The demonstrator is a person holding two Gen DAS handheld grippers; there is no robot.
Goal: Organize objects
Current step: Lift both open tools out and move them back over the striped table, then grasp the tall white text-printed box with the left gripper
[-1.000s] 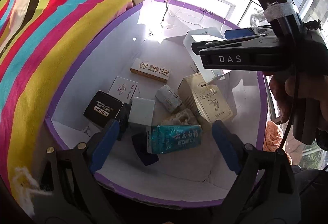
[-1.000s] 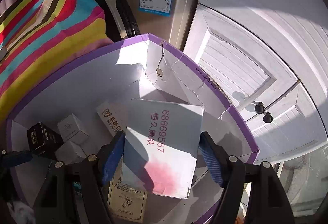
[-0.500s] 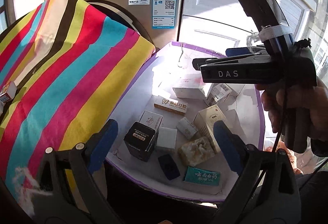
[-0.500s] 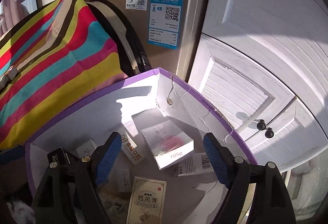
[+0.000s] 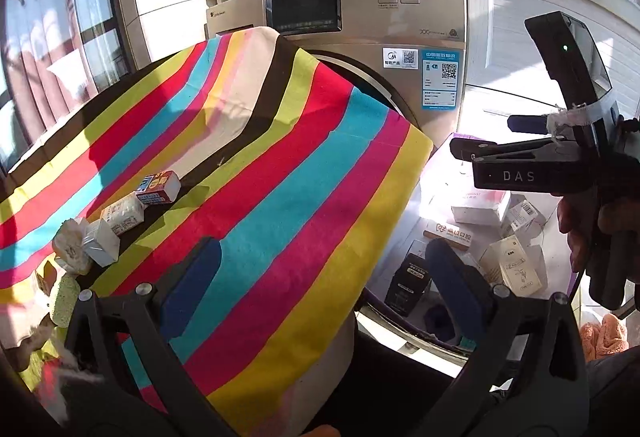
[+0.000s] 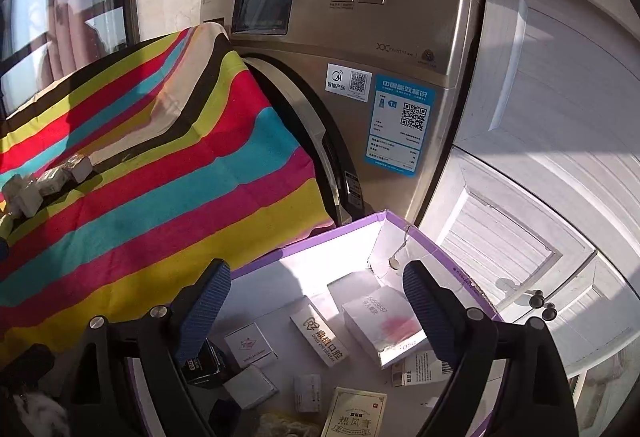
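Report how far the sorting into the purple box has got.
Done: several small boxes already lie in the purple-rimmed box, including the white carton with a pink patch. In hand: nothing; left gripper and right gripper are opening, empty. Left: small packets on the striped cloth.

Striped cloth [image 5: 248, 205] red, cyan, yellow, brown; purple-rimmed box [image 6: 320, 237]; champagne-gold washer [image 6: 400, 49]

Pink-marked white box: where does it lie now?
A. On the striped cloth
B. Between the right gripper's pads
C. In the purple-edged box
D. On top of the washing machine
C: the pink-marked white box lies flat in the purple-edged box, among other small boxes.
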